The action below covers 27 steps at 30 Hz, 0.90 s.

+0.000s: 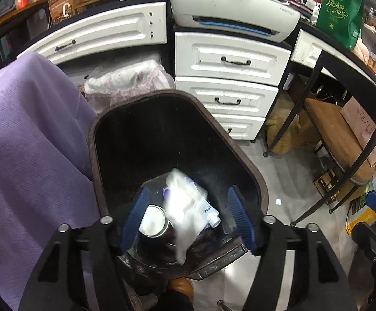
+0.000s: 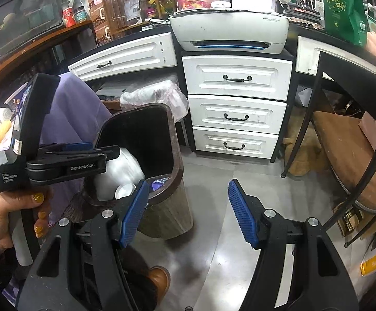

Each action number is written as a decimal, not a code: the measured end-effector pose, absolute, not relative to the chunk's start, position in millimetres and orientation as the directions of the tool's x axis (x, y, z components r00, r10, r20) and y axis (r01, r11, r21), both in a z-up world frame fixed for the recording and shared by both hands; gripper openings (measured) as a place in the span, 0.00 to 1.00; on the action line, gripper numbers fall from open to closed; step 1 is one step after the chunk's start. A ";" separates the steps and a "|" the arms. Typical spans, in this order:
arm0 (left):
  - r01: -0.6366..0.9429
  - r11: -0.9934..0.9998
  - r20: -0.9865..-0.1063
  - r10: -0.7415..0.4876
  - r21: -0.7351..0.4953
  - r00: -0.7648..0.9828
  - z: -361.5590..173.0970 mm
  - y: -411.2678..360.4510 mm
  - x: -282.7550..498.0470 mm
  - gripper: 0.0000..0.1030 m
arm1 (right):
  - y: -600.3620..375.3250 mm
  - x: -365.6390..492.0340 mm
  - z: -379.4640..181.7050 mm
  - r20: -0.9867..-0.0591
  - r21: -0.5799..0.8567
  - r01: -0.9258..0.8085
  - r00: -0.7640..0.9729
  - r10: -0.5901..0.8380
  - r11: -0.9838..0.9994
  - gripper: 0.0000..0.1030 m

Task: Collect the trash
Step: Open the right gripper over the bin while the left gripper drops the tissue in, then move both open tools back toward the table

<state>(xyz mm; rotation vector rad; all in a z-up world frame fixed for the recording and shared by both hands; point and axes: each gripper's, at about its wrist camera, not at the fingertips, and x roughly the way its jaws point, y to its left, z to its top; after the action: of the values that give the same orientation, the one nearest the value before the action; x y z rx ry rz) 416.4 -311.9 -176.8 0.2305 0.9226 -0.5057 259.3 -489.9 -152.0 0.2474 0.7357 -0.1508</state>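
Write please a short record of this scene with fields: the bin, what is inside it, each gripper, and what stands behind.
bin: dark trash bin on the floor, no lid on it
contents: white crumpled plastic wrapper and a white cup lie inside
left gripper: left gripper over the bin's mouth, jaws apart, pads touching nothing
right gripper: right gripper beside the bin, over bare floor, open and empty
behind: white drawer cabinet with a printer on top
left of bin: purple cloth

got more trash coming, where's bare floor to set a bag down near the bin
Bare grey floor lies between the brown plastic bin, the white drawer unit and the black metal-framed stool. Left of the bin, purple cloth crowds it.
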 end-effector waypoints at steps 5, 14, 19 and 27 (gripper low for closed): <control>0.508 0.861 -0.779 -0.334 -0.023 0.531 -163.1 -307.5 406.7 0.75 | -489.8 255.4 -147.9 -0.668 0.168 0.235 0.741 -0.065 0.957 0.62; 0.527 0.849 -0.717 -0.397 -0.048 0.574 -123.7 -286.6 367.4 0.82 | -491.7 248.0 -133.6 -0.648 0.174 0.257 0.757 -0.086 0.951 0.66; 0.548 0.835 -0.683 -0.421 -0.036 0.597 -94.0 -265.5 339.2 0.86 | -480.8 249.9 -125.2 -0.641 0.203 0.216 0.766 -0.037 0.955 0.70; 0.525 0.851 -0.631 -0.416 -0.017 0.655 -50.2 -208.4 311.8 0.90 | -431.0 263.6 -101.9 -0.610 0.218 0.037 0.785 0.107 0.975 0.75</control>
<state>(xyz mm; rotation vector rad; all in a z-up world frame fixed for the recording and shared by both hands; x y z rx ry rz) 311.8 -208.4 -50.2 0.1732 0.6699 -0.5366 263.6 -431.0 -101.9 0.2245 0.6683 0.0376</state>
